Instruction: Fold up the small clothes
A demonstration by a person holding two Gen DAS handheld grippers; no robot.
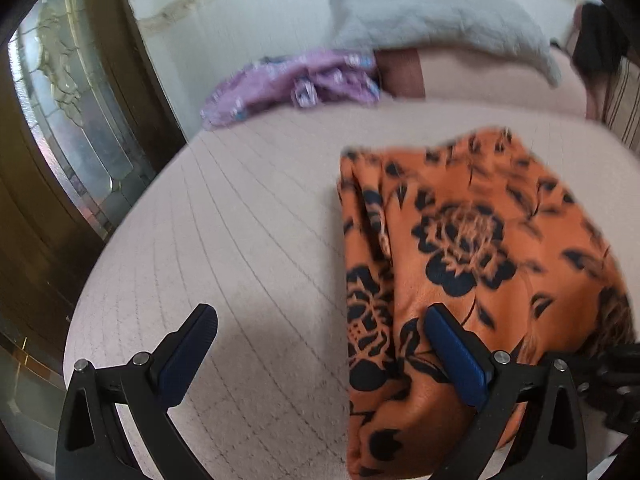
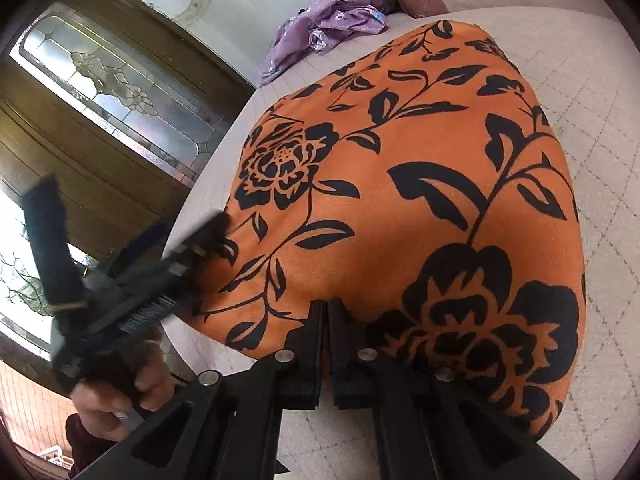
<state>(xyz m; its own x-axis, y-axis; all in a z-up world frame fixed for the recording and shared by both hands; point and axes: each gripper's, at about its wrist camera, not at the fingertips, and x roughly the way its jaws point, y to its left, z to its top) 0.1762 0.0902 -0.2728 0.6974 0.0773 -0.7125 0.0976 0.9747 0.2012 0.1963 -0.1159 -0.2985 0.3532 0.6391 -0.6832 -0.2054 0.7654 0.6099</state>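
Note:
An orange garment with black flowers (image 1: 472, 248) lies on the pale quilted bed (image 1: 240, 240), partly folded with a long crease down its left side. My left gripper (image 1: 320, 320) is open above the garment's left edge, one finger (image 1: 452, 344) over the cloth, the other finger (image 1: 192, 340) over bare bed. In the right wrist view the garment (image 2: 400, 184) fills the middle. My right gripper (image 2: 326, 308) is shut on the garment's near edge. The left gripper (image 2: 120, 280), held by a hand, shows blurred at that view's left.
A crumpled purple garment (image 1: 296, 84) lies at the far side of the bed; it also shows in the right wrist view (image 2: 328, 24). A grey pillow (image 1: 436, 20) sits behind it. A wooden door with patterned glass (image 1: 68, 120) stands left of the bed.

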